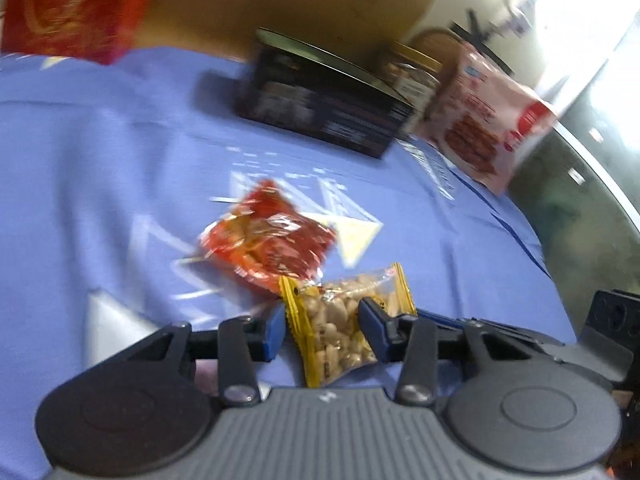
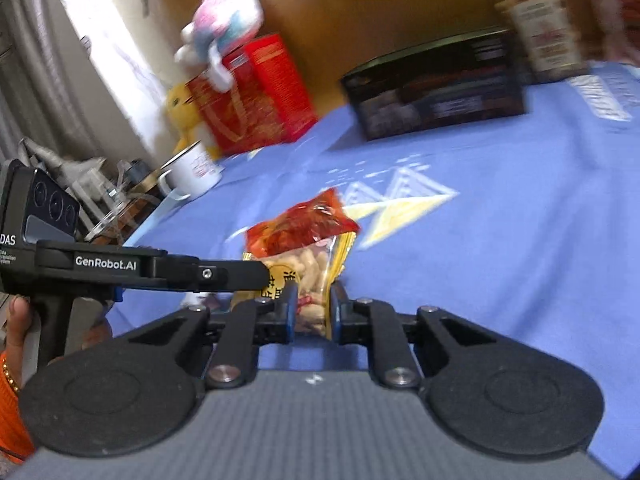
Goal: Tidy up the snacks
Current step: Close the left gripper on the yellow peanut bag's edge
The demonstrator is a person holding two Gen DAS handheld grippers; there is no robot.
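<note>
The right claw (image 2: pixel 313 307) is clamped on the peanut packet (image 2: pixel 310 280). The left claw (image 1: pixel 322 322) straddles it, fingers spread. The red packet (image 1: pixel 272 236) lies touching behind, mid-tabletop (image 1: pixel 100 160), well inside the edges.

Black linkage arms, blue jaws, grey ribbed housing, orange sleeve (image 2: pixel 12 412).

A blue-clothed counter (image 2: pixel 500 240) carries a red packet (image 2: pixel 304 228), black box (image 2: pixel 436 100), jar (image 2: pixel 540 28), red carton (image 2: pixel 256 96) and mug (image 2: pixel 192 172).
</note>
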